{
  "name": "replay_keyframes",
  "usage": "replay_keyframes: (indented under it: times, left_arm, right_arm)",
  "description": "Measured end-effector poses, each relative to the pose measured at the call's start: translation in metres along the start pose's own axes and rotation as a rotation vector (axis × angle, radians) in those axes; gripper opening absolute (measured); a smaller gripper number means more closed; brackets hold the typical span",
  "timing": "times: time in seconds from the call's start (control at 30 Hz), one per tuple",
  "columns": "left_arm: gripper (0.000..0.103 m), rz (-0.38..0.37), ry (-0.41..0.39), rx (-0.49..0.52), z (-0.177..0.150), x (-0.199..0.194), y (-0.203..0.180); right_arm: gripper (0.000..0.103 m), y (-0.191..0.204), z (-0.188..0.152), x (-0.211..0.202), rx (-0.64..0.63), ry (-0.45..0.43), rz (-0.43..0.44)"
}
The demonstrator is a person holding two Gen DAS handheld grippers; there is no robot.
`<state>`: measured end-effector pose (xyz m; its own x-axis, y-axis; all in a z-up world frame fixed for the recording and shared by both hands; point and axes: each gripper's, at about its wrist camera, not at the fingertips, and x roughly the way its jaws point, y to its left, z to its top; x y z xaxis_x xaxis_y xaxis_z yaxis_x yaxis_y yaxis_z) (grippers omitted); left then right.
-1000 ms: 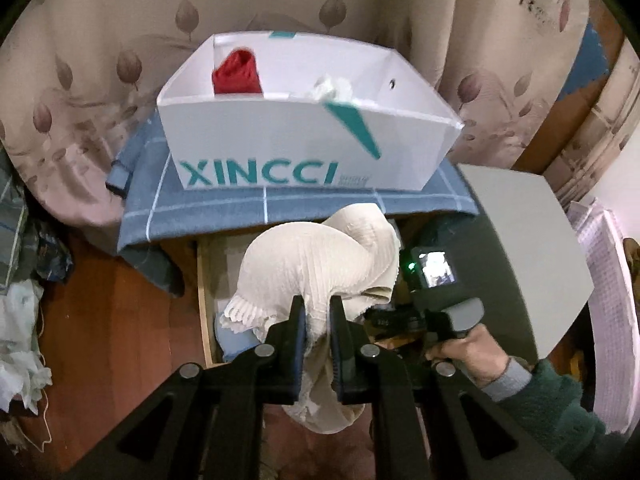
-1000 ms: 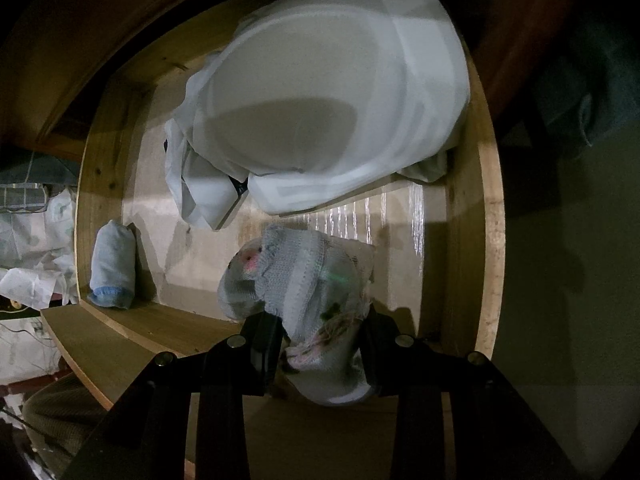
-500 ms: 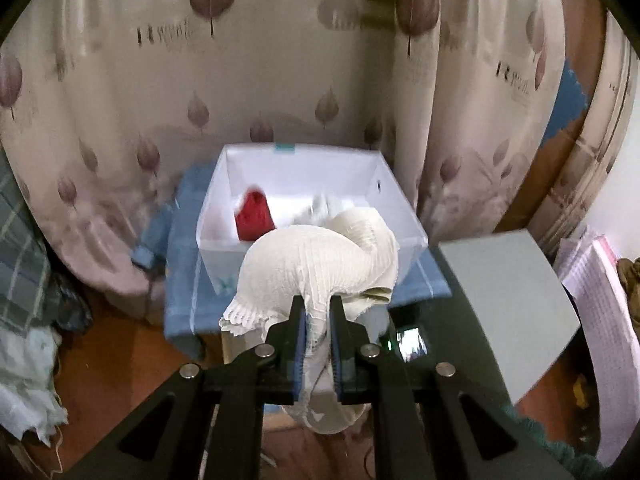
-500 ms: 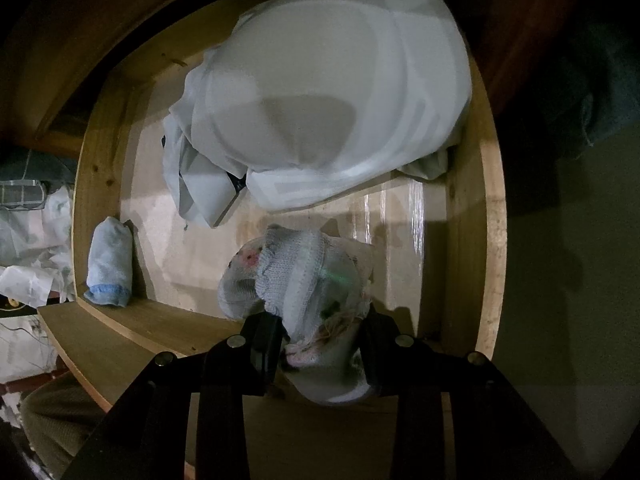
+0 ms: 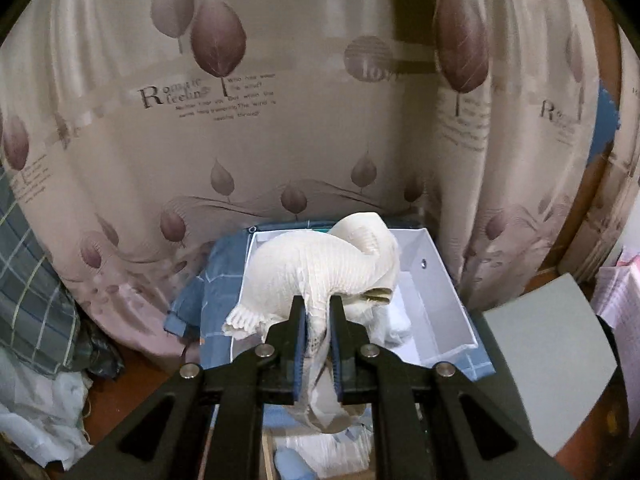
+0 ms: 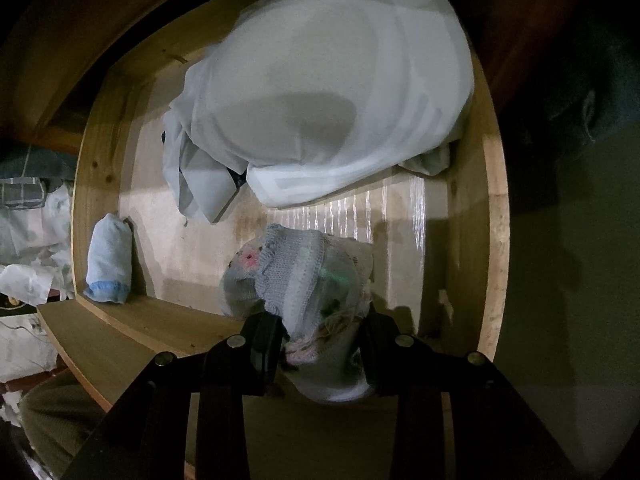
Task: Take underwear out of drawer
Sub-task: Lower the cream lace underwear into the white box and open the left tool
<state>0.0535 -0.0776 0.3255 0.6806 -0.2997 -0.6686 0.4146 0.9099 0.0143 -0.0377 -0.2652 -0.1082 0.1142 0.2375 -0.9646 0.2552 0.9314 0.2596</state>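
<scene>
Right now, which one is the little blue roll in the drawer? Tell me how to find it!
Look in the wooden drawer. A big white cloth fills the back, and a grey knitted bundle sits in the right gripper near the front. The blue roll lies alone against the left wall: small, tightly rolled, pale blue with a darker blue hem.

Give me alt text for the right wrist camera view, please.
The right gripper is shut on a pale patterned knit garment above an open wooden drawer. Inside lie a big pale folded cloth and a small rolled blue item.
</scene>
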Motion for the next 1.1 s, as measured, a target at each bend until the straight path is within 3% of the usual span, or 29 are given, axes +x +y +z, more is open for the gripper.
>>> replay_keyframes:
  times: [0.23,0.33,0.5,1.1]
  left_arm:
    - [0.011,0.033,0.058,0.016,0.005,0.076,-0.003]
    - [0.011,0.096,0.041,0.058,0.002,0.1,-0.006]
    - [0.011,0.14,0.091,0.051,-0.001,0.135,0.005]
    - [0.021,0.073,0.169,0.0,-0.018,0.144,0.007]
  right_arm:
    - [0.032,-0.001,-0.001,0.0,0.002,0.003,0.013]
    - [0.032,0.0,0.0,0.0,0.002,0.005,0.016]
    - [0.032,0.0,0.0,0.0,0.0,0.007,0.019]
    - [0.032,0.003,0.0,0.0,-0.001,0.003,0.019]
